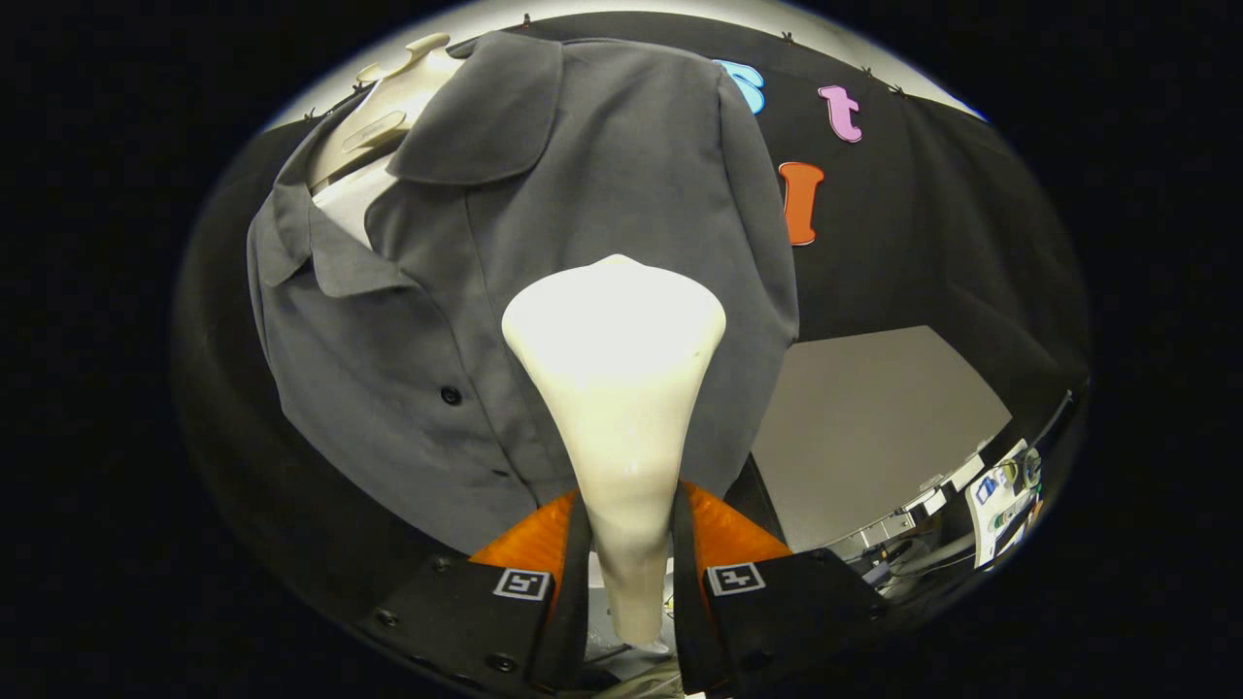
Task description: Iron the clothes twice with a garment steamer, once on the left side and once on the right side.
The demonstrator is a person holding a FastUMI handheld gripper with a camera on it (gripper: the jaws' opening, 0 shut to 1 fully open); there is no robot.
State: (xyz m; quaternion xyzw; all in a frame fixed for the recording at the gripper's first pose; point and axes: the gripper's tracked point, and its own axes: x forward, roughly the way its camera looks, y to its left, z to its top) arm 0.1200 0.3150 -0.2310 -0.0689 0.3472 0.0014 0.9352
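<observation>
Against booth wall, gripper (pixel 629 529) fingers clamp steamer (pixel 616 388) at shirt (pixel 544 252).

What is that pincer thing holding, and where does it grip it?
The gripper holds a white garment steamer, both fingers pressed on its narrow handle, with the wide head against the grey shirt.

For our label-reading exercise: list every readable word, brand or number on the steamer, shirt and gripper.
Steamer, clamped between the fingers of the gripper: no text visible.
Grey shirt: none.
Square tags on the gripper: coded patterns, no words.
Papers beyond the shirt: too small to read.
</observation>
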